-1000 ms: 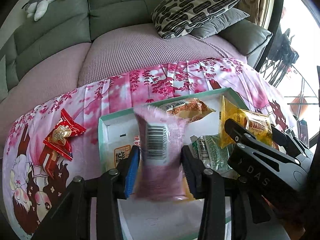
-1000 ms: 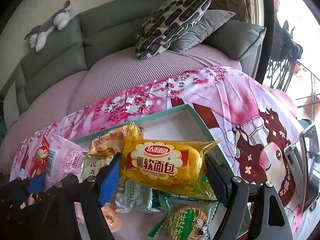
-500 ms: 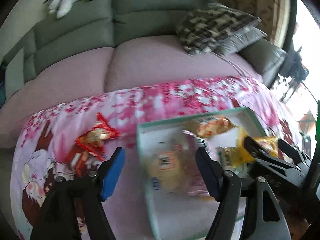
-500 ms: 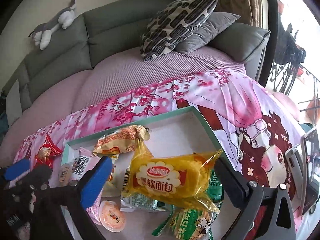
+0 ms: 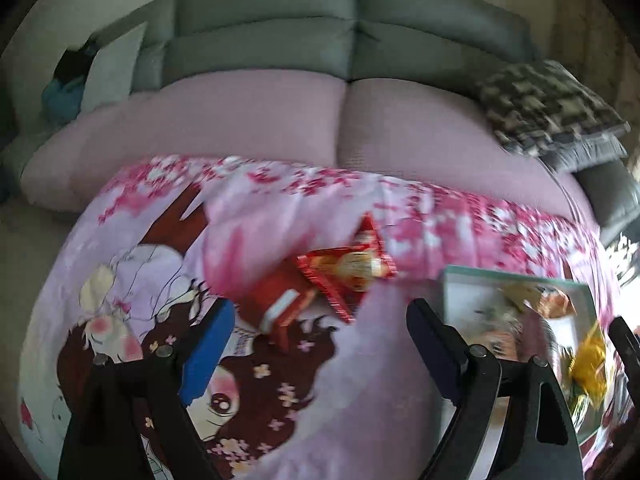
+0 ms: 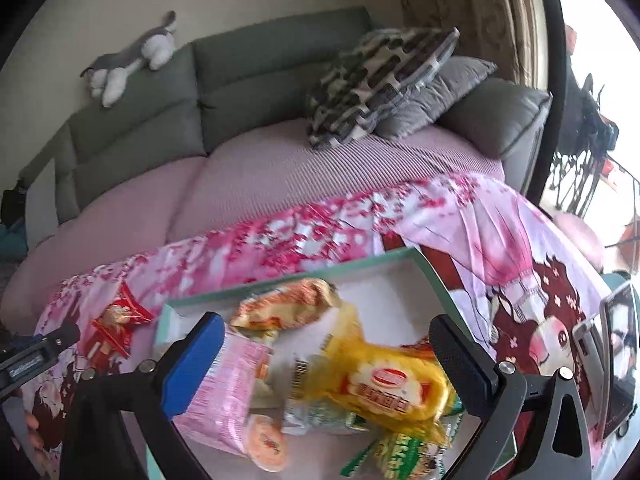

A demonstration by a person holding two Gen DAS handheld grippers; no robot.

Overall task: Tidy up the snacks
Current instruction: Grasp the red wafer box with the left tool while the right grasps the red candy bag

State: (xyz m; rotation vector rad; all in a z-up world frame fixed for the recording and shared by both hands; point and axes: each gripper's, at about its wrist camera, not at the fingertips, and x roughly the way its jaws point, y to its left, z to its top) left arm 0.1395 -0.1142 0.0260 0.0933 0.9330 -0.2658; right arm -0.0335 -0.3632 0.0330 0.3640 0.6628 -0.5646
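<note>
In the left wrist view my left gripper (image 5: 320, 344) hangs over the printed cloth with its jaws opening and nothing between them. Just beyond its tips lie a red snack packet (image 5: 348, 270) and a red box-like packet (image 5: 276, 304). The green-rimmed tray (image 5: 516, 274) is off to its right. In the right wrist view my right gripper (image 6: 328, 364) stands open above the tray (image 6: 288, 280). Below it, untouched by the pads, lies the yellow bread packet (image 6: 392, 384). A pink packet (image 6: 228, 388), an orange packet (image 6: 288, 308), green packets (image 6: 404, 452) and a round jelly cup (image 6: 268, 444) also lie in the tray.
A pink cartoon-print cloth (image 6: 520, 240) covers the table. Behind it is a grey sofa with a mauve seat cover (image 6: 280, 176), patterned pillows (image 6: 380, 84) and a plush toy (image 6: 128, 64). A screen device (image 6: 618, 360) stands at the right edge.
My left gripper let go of the pink packet into the tray, opened and swung left toward the red packets. My right gripper opened and the yellow packet dropped into the tray.
</note>
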